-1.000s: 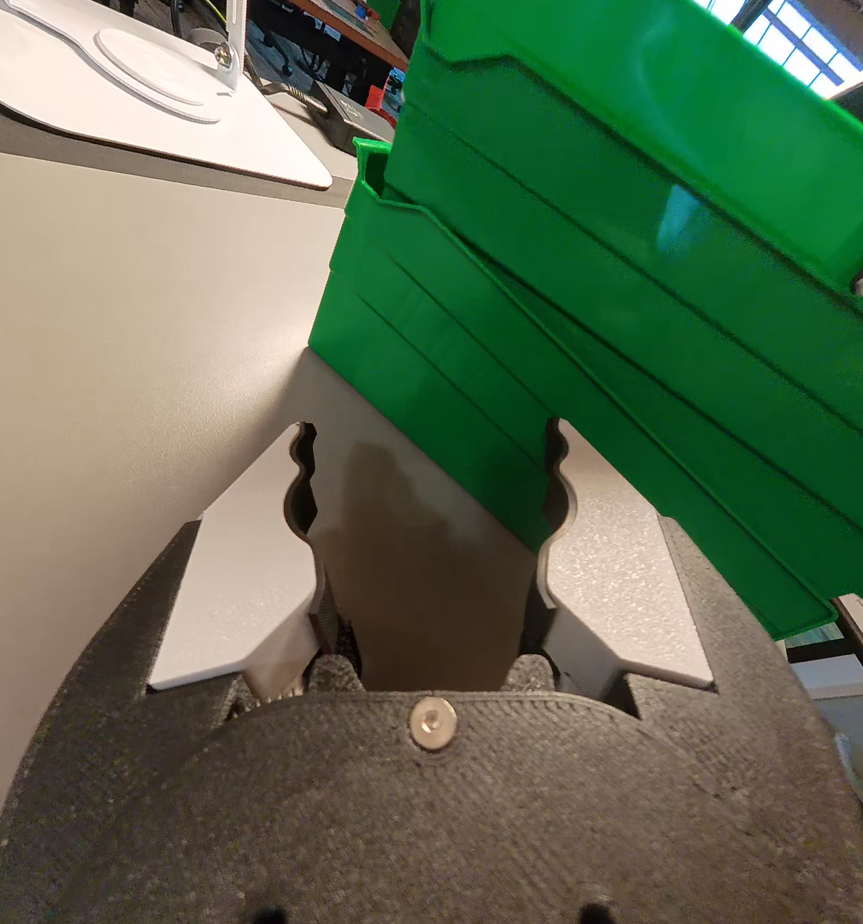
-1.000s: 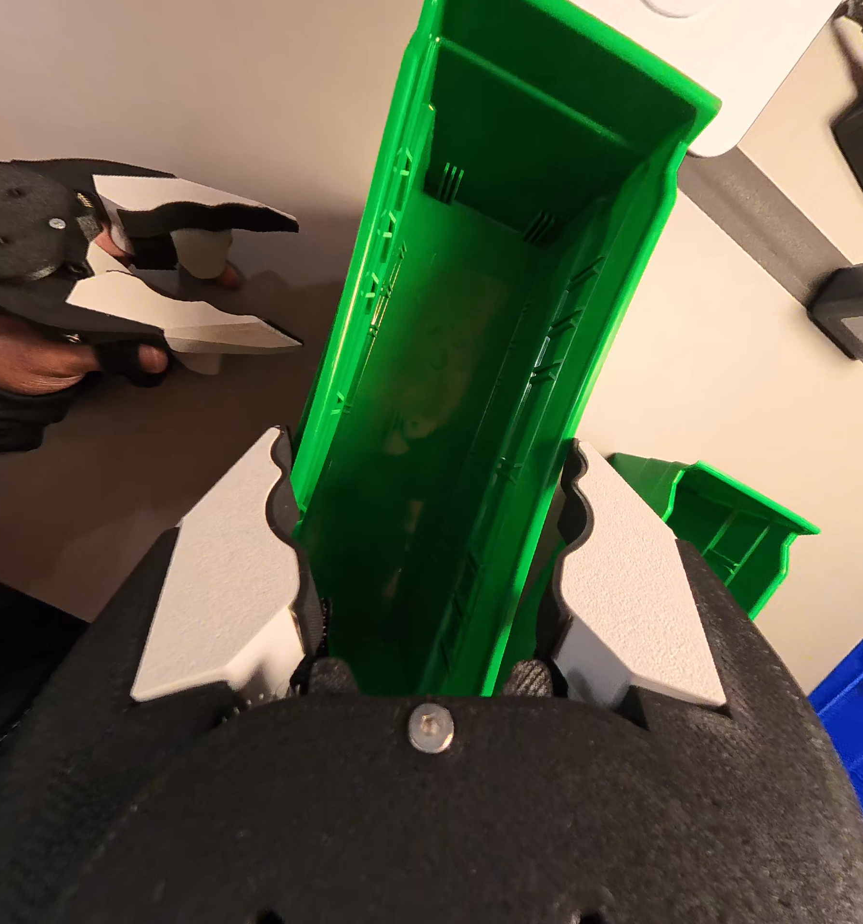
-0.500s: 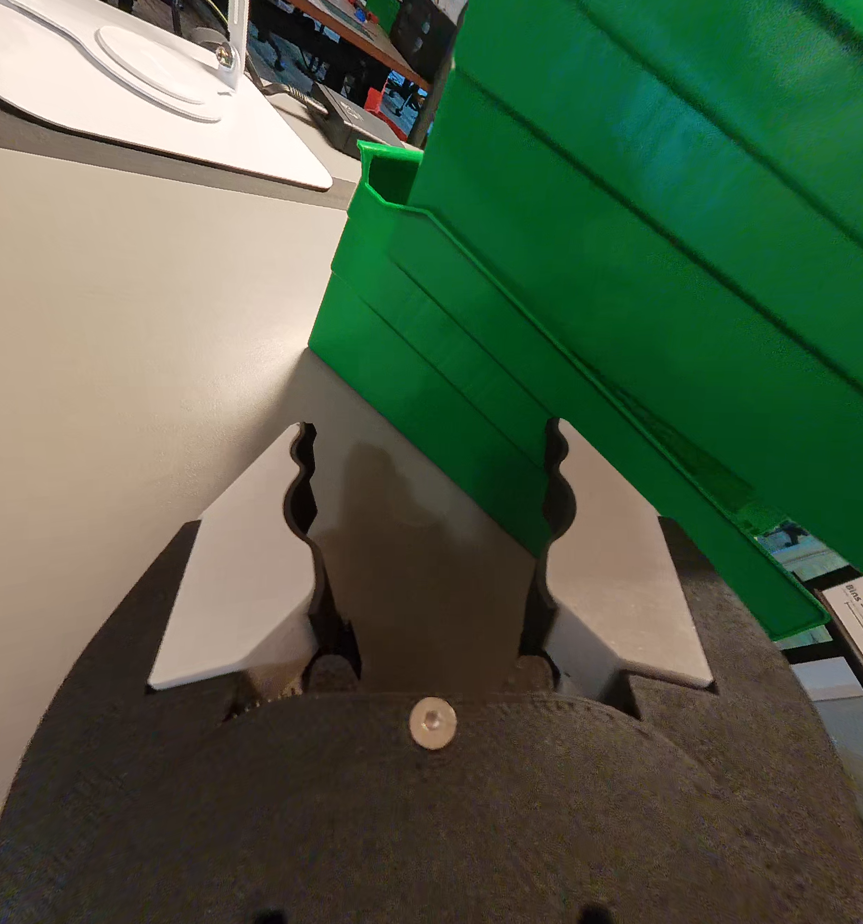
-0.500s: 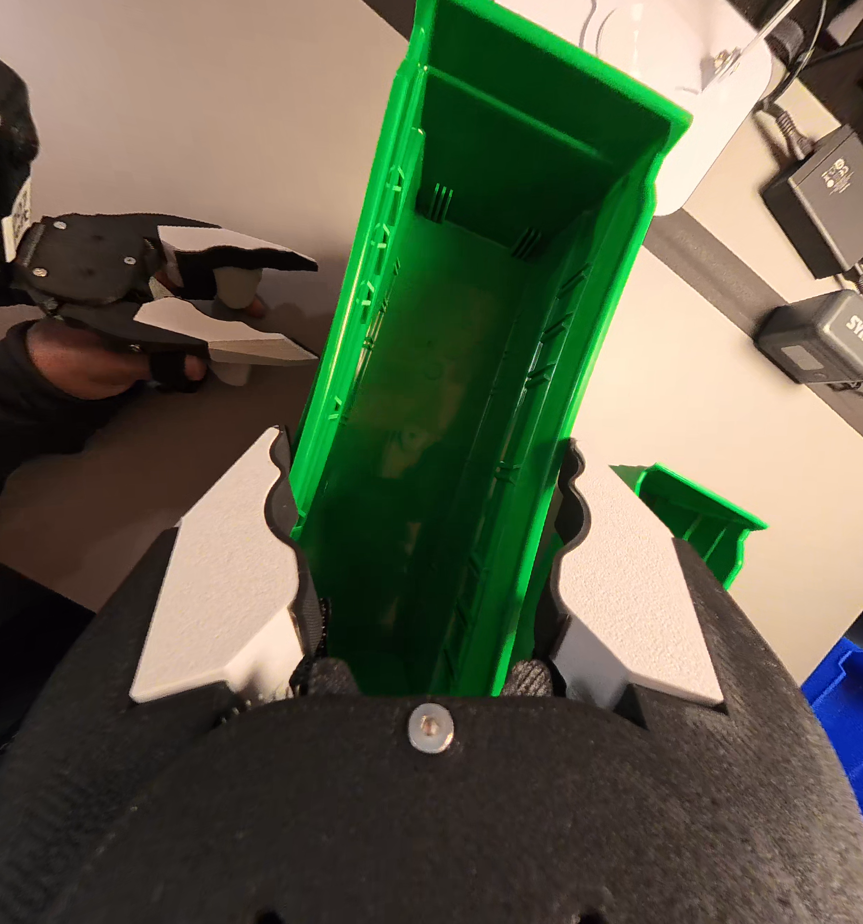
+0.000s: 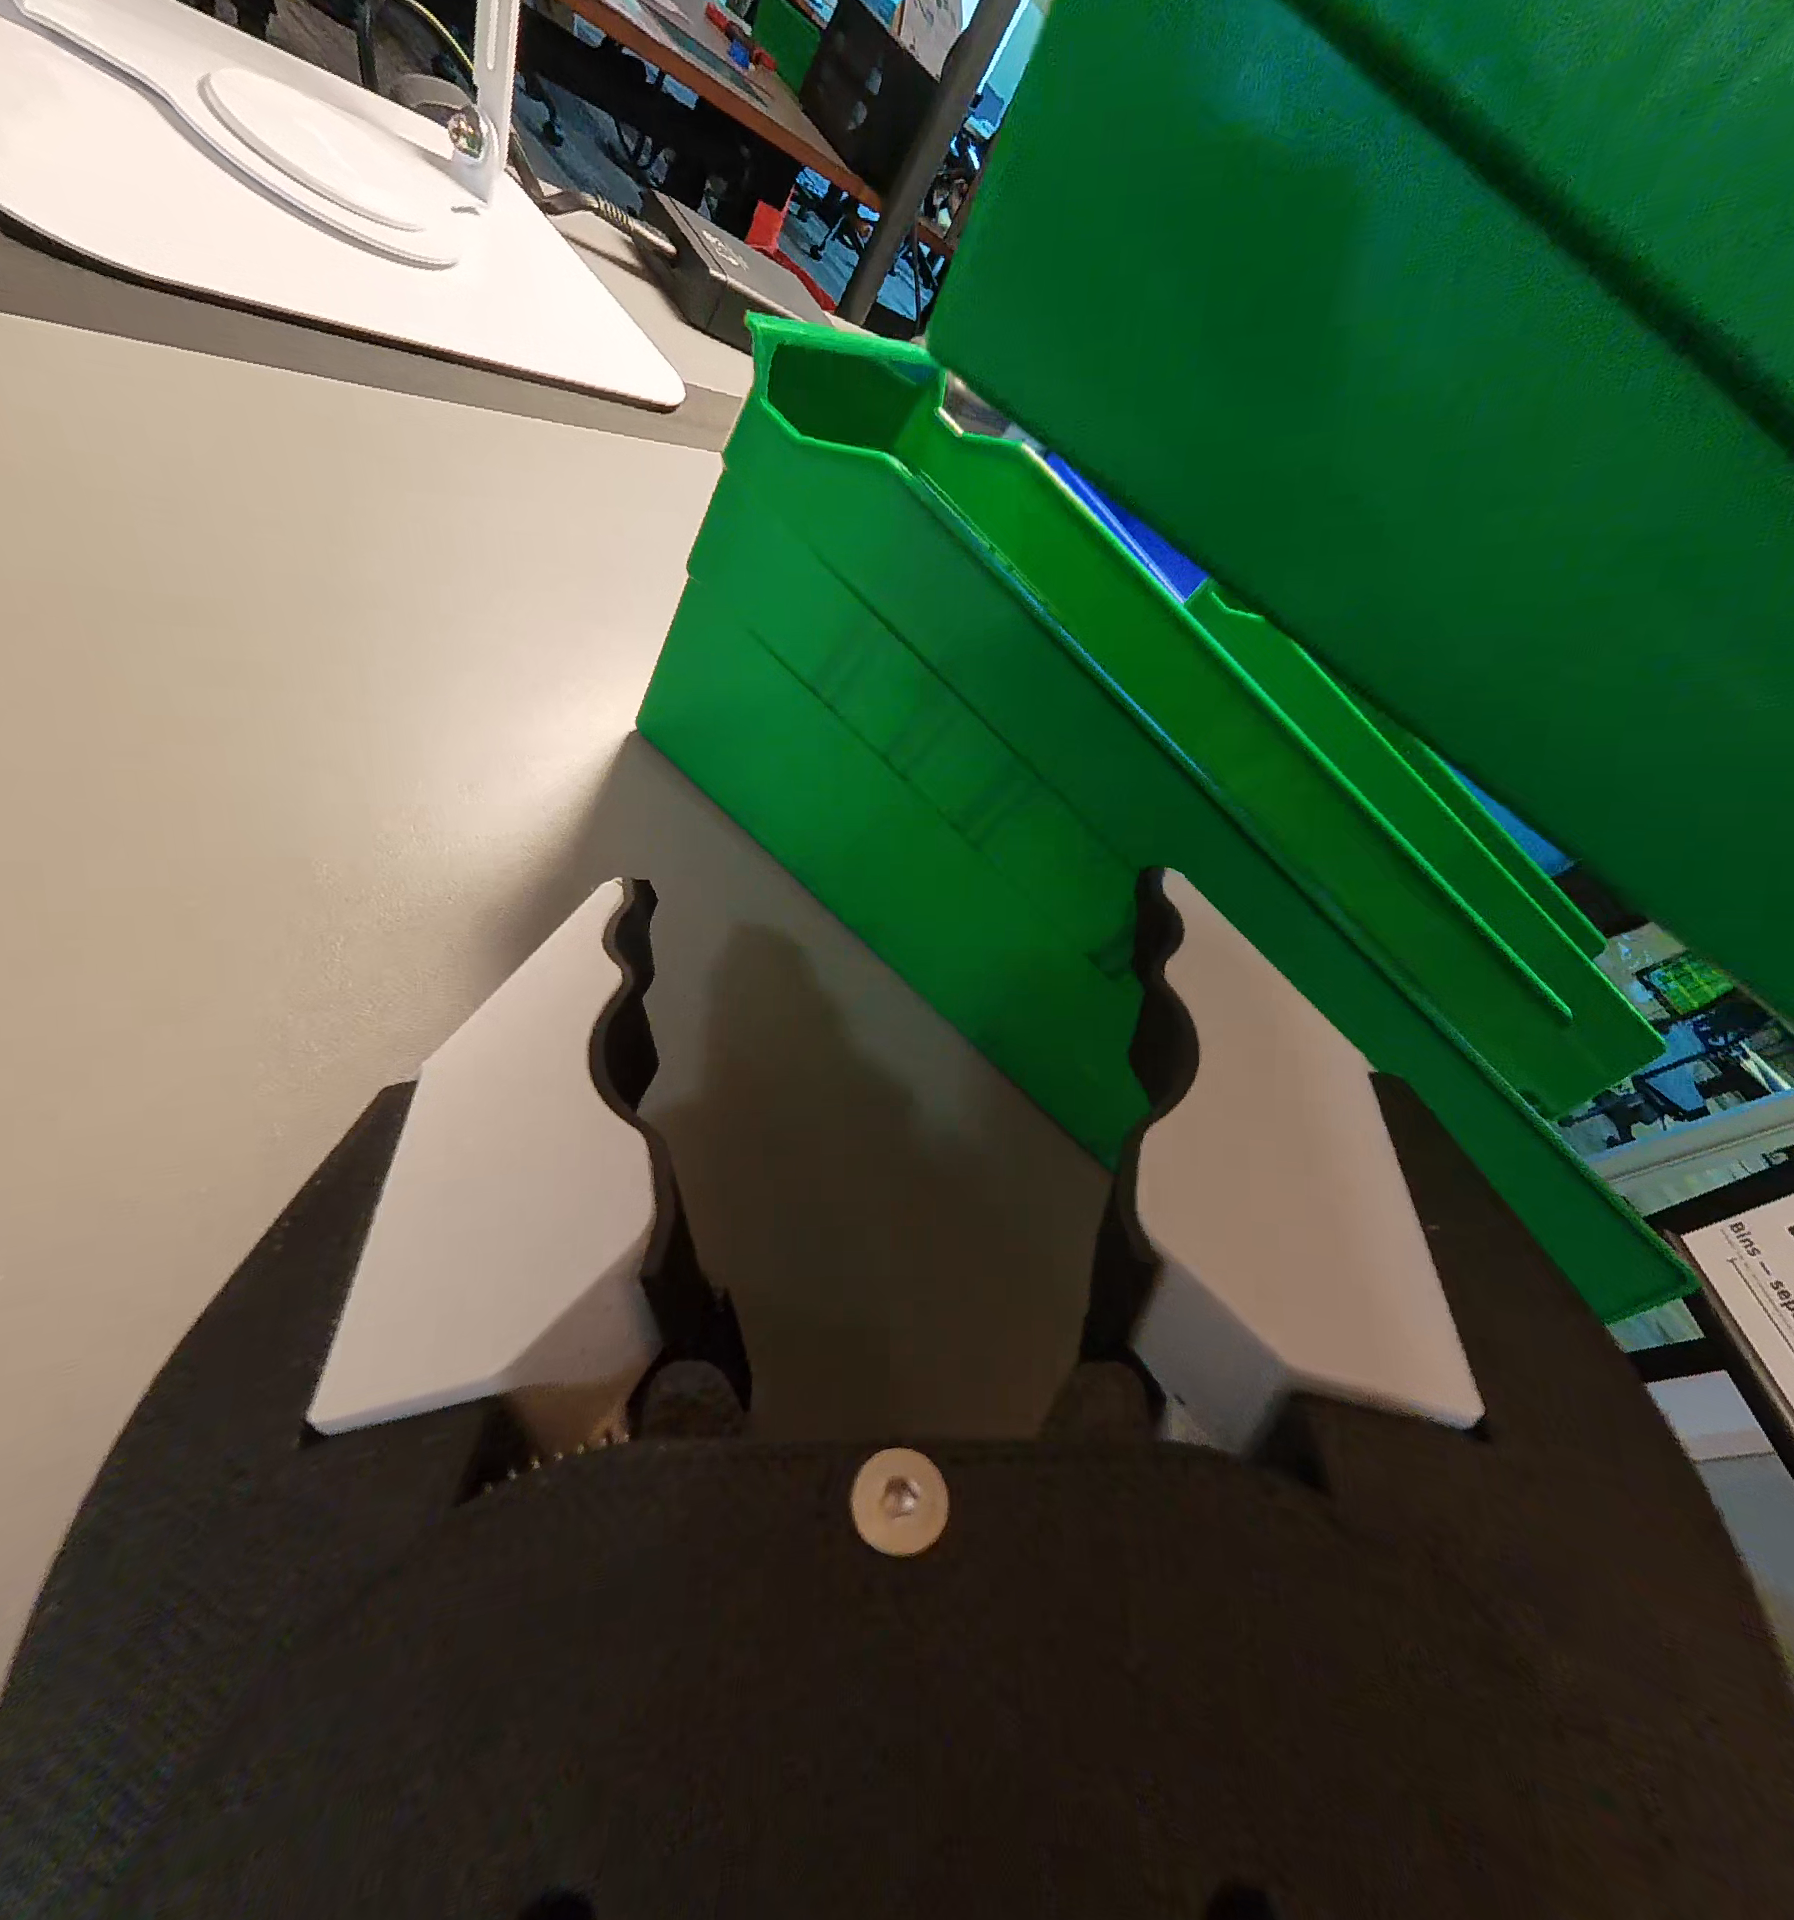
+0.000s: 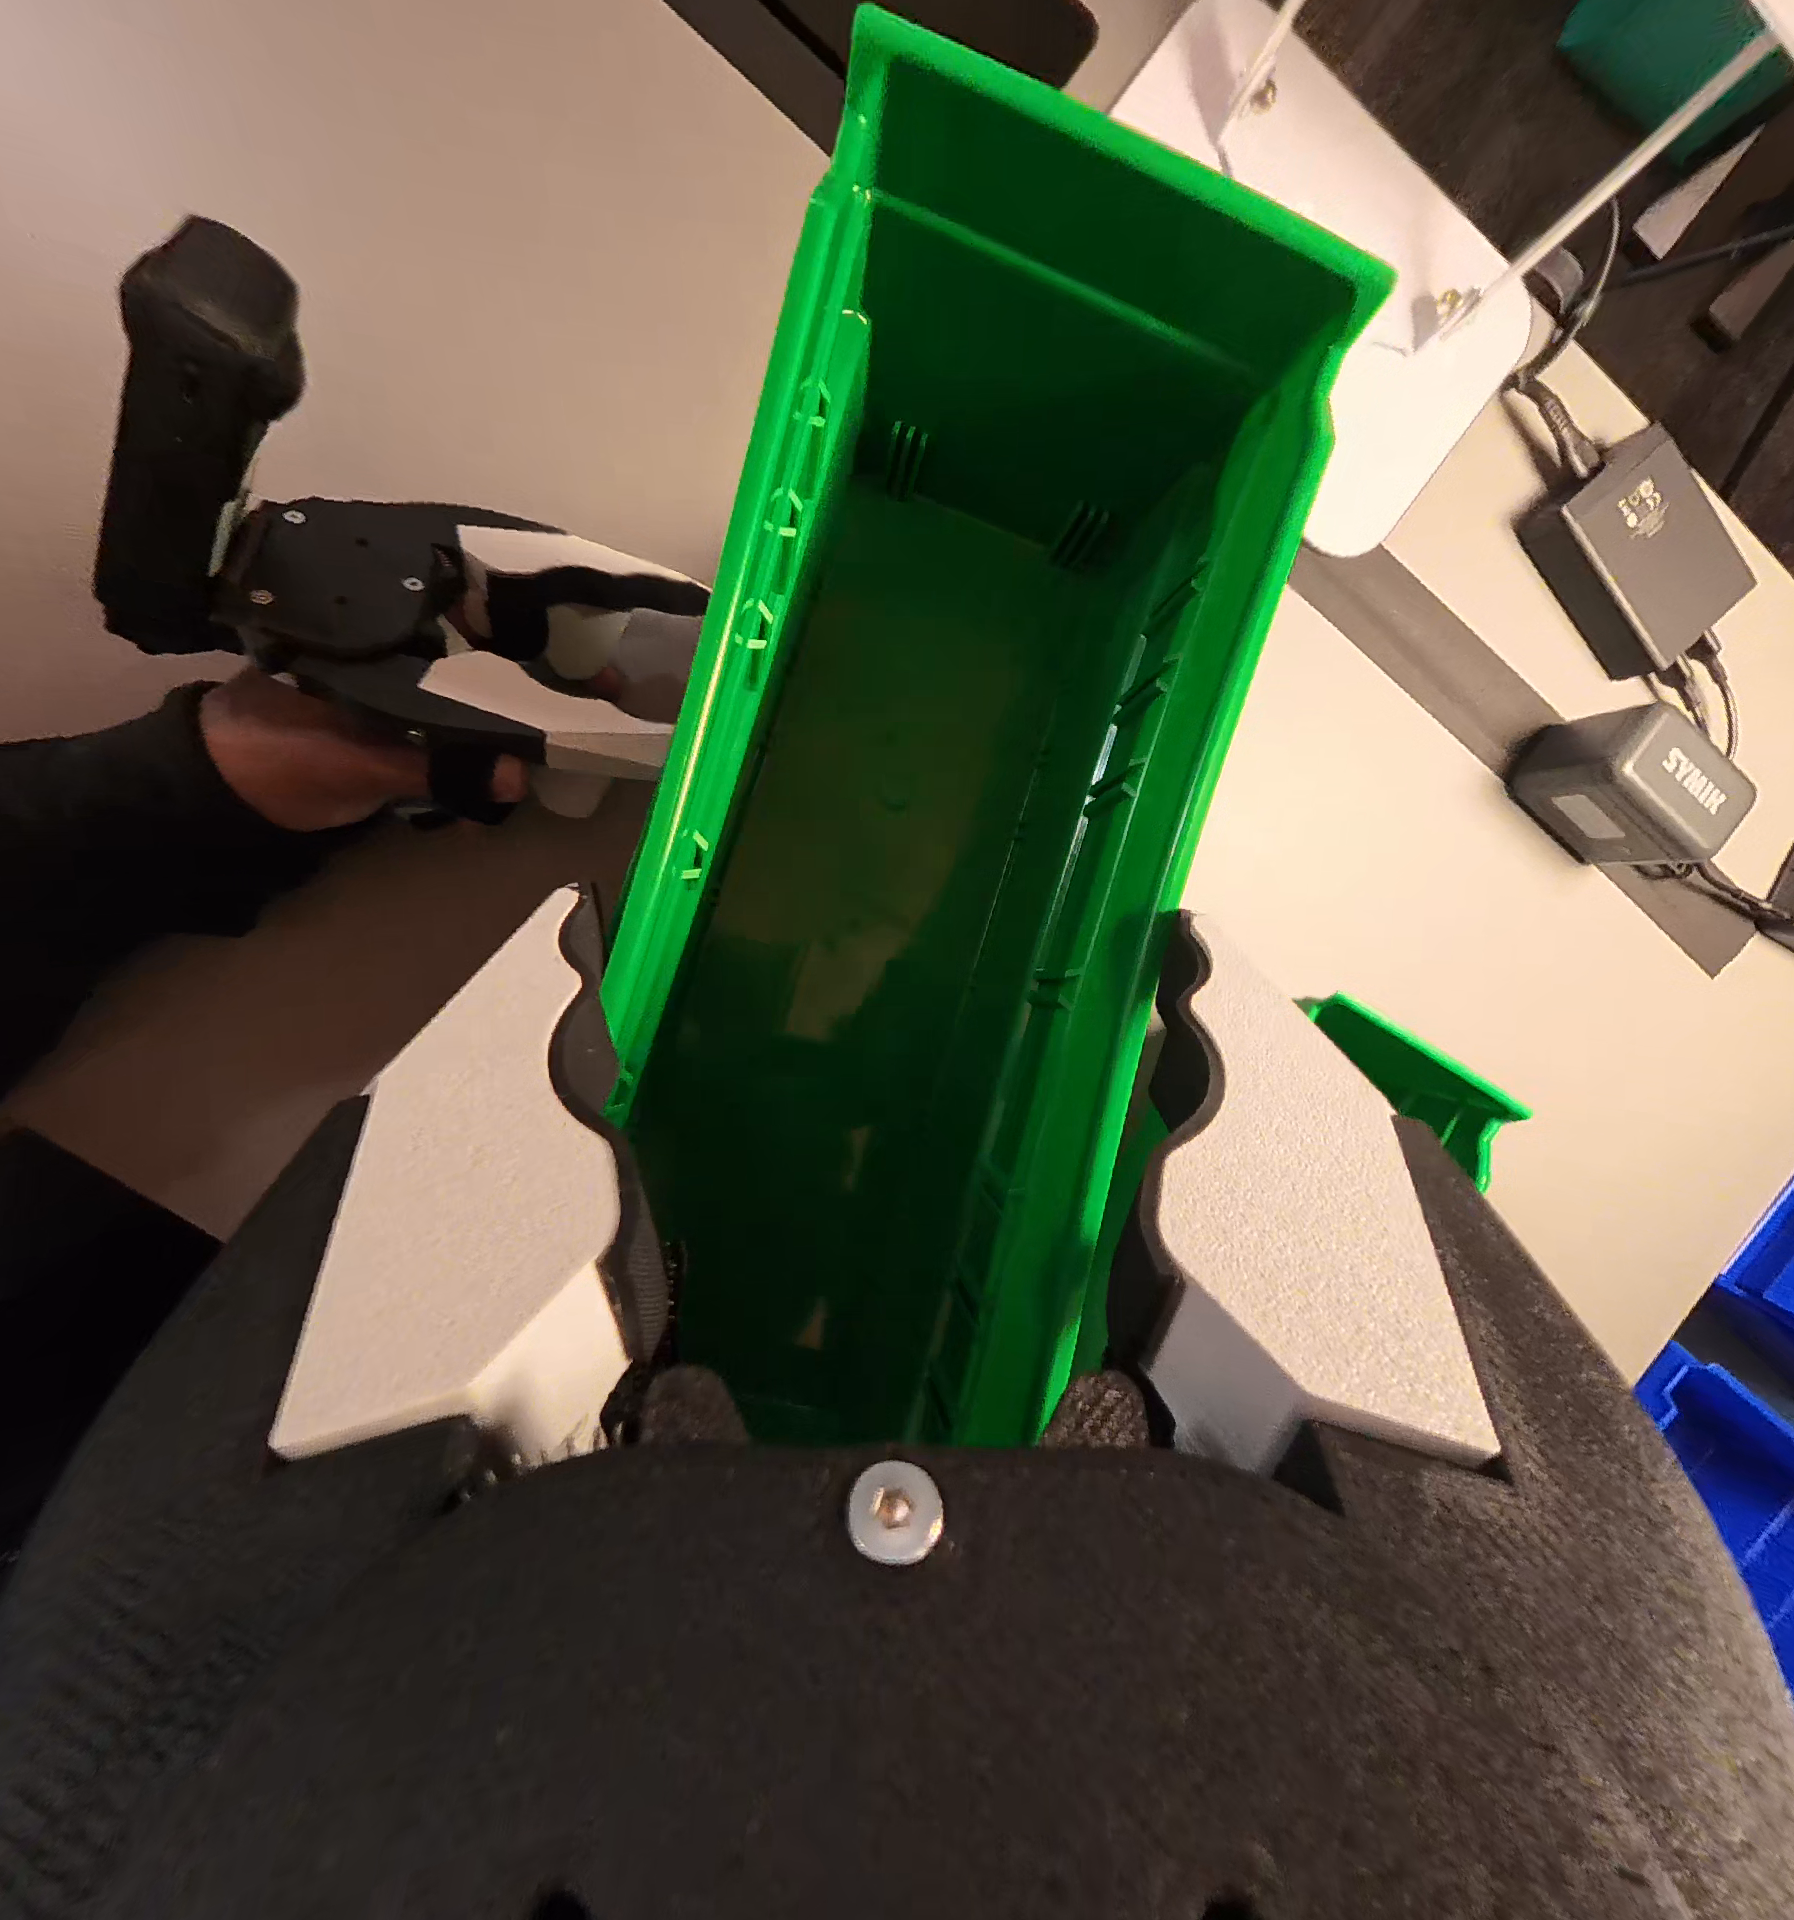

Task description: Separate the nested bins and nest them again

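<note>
Right wrist view shows the green bin (image 6: pixel 976 831) I have lifted: my right tool (image 6: pixel 877 997) is spread wide and closed across the bin's width, one pad against each long side wall near its near end, so the bin hangs in the air above the tabletop (image 6: pixel 1340 831). Its long axis runs straight away from this tool, open top toward the camera, far end wall pointing toward the tabletop's back edge where the white stand base (image 6: pixel 1392 416) sits. The second green bin (image 5: pixel 924 790) rests on the tabletop below and to the right, its long axis running from the back edge toward the near right corner, mouth up. My left tool (image 5: pixel 888 997) hangs wide open with nothing in it, low over the tabletop just beside that resting bin's side wall; its right fingertip looks close to the wall, though I cannot tell whether it touches. To finish the separating step well, I judge I should keep the lifted bin level, carry it clear of the lower rim, and steady the lower bin with the left tool if it tips. A blue bin (image 6: pixel 1786 1351) sits at the right edge, and power adapters (image 6: pixel 1631 561) lie along the back.
</note>
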